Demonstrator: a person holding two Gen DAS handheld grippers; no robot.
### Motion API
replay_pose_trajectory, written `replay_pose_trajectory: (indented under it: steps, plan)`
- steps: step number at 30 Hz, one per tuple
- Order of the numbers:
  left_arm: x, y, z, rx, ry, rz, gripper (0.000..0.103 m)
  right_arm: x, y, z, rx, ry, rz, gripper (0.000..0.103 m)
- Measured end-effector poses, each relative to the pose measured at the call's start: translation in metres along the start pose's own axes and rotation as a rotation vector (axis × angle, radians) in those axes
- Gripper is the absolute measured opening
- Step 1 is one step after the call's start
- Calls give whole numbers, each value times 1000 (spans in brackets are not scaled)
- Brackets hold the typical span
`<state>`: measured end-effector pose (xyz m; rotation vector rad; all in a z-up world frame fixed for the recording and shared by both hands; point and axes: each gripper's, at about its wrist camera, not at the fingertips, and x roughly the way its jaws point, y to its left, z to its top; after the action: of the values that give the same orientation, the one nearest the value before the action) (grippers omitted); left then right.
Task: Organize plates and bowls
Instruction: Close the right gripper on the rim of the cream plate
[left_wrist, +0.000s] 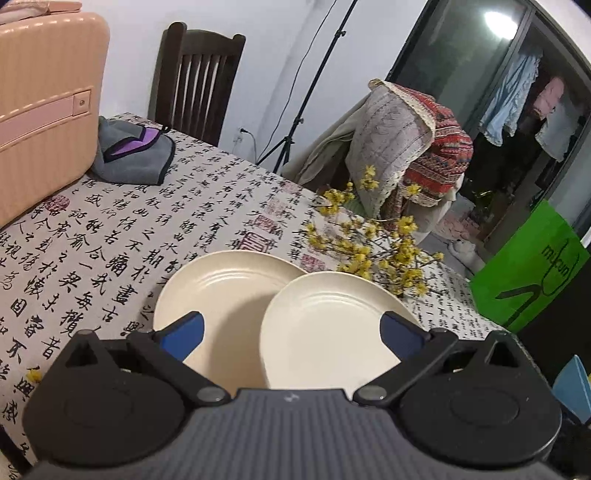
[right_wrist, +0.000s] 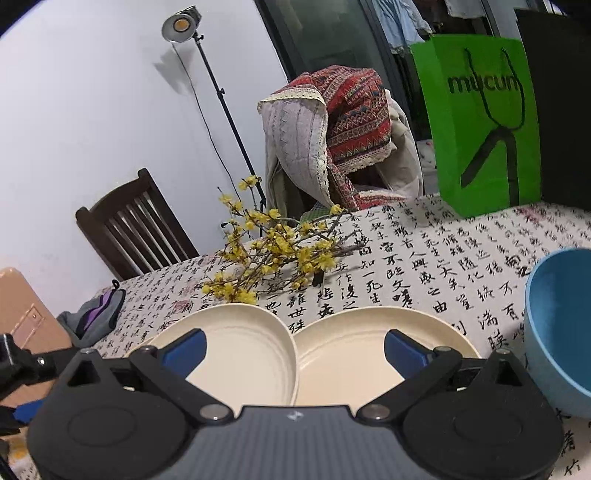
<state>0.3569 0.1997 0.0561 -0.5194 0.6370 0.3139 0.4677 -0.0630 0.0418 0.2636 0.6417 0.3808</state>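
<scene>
We're looking at two cream plates on the calligraphy tablecloth (right_wrist: 424, 266), rims overlapping. In the left wrist view the right plate (left_wrist: 325, 325) is riding over the edge of the left plate (left_wrist: 225, 291); in the right wrist view the overlap looks reversed, so we're not calling which one is really on top.

The left gripper (left_wrist: 291, 336) is hanging just short of the plates with its jaws spread wide, holding nothing. The right gripper (right_wrist: 293, 349) is doing the same, jaws wide apart and empty. The blue bowl (right_wrist: 557, 332) is sitting just right of the plates, near the table edge.

Risks we're flagging:
- Grabbing a rim at the overlap: we're likely pinching both plates, or levering one off the other so it's sliding and clattering.
- Thin, smooth rims: a shallow bite is probably slipping once a plate is lifted and tilting.
- The yellow flower branch (right_wrist: 273, 254) is lying just behind the plates; pushing a plate forward is risking snagging its twigs.
- The right gripper swinging outward is risking knocking the bowl off the edge.
- Both grippers are working close together, so they're at risk of colliding.
</scene>
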Motion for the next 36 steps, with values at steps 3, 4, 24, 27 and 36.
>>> replay_pose_trajectory:
  steps: [3, 4, 24, 27, 36]
  plan:
    - [5, 3, 0, -9, 15, 14, 103, 2, -1, -1, 4, 0, 5, 103]
    - [6, 4, 0, -12, 19, 16, 103, 3, 0, -1, 0, 1, 5, 103]
    - [26, 16, -1, -42, 86, 65, 103, 20, -8, -7, 9, 53, 33, 92]
    - [31, 18, -3, -46, 95, 64, 103, 21, -10, -7, 17, 55, 39, 87]
    - [48, 23, -7, -59, 141, 79, 95, 32, -11, -13, 18, 93, 60, 67]
